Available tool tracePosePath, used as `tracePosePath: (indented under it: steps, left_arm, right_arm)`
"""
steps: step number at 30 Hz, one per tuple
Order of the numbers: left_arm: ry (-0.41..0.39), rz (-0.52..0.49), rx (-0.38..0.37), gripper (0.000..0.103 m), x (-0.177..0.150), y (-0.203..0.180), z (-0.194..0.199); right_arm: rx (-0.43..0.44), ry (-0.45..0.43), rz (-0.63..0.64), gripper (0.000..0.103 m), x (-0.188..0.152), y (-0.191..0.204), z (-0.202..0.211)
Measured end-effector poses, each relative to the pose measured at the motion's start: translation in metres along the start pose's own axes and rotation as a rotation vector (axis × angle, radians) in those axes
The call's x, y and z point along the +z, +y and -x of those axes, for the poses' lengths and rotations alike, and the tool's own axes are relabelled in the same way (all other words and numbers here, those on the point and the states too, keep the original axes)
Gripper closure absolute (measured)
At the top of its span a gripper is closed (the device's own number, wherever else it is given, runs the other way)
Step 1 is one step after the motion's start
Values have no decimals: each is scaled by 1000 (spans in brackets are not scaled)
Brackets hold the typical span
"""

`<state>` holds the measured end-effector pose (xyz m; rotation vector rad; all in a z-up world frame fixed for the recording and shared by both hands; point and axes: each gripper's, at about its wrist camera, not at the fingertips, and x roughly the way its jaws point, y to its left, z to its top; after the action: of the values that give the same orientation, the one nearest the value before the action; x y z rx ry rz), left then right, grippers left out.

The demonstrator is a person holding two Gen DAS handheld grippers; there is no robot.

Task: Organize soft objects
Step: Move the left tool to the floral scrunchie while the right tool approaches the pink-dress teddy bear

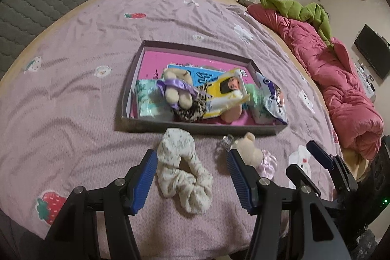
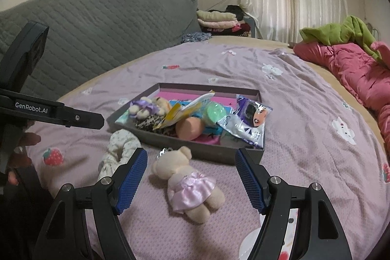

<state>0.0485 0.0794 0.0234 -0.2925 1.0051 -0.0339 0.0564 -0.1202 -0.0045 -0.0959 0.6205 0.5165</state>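
A cream floral scrunchie [image 1: 181, 172] lies on the pink bedspread between the fingers of my open left gripper [image 1: 191, 155], and nothing presses on it. A small teddy bear in a pink dress [image 2: 189, 184] lies face down between the wide-open fingers of my right gripper [image 2: 190, 155], untouched. In the left wrist view the bear [image 1: 247, 146] sits just right of my left gripper, with the right gripper [image 1: 308, 160] beyond it. Just behind both items stands a shallow grey box [image 1: 195, 129] holding tissue packs, another bear with a purple ribbon [image 1: 174, 89], a leopard scrunchie and snack packets.
A pink quilt [image 1: 341, 79] with a green blanket [image 1: 307, 11] lies along the bed's right side. Folded clothes [image 2: 219, 21] are stacked behind the bed by the curtains. A grey quilted headboard [image 2: 97, 35] runs along the back left. A hand [image 2: 22, 145] holds the left tool.
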Motion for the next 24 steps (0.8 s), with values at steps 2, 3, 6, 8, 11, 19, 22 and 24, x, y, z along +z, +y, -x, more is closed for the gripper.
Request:
tracePosePath:
  steps: [2,3,6,8,11,19,22,24]
  left_arm:
    - [6,-6,1,44,-5,-1,0]
    - [13,-7,-1,44,-7,-1,0]
    - [23,-14,-1,44,-13,-4,-1]
    - [31,-25,1,44,-16,-6,-2]
    - [43,-27,5,44,-19,-6,-3]
    - [82,-18,21,44,-30,-1,-13]
    - [106,-2,19,44,-35,3,-20]
    - [121,8,17,44,-38,6,-25]
  right_arm:
    - [2,9,12,27,-2,4,0]
    - [3,15,18,27,-3,6,0]
    - [12,26,33,27,-4,11,-1]
    - [15,33,50,27,-5,16,-1]
    - [14,46,78,27,-8,22,-2]
    - [-4,63,146,27,-15,33,-7]
    - [-11,76,160,27,-18,33,-12]
    - [-19,87,172,27,-21,34,-16]
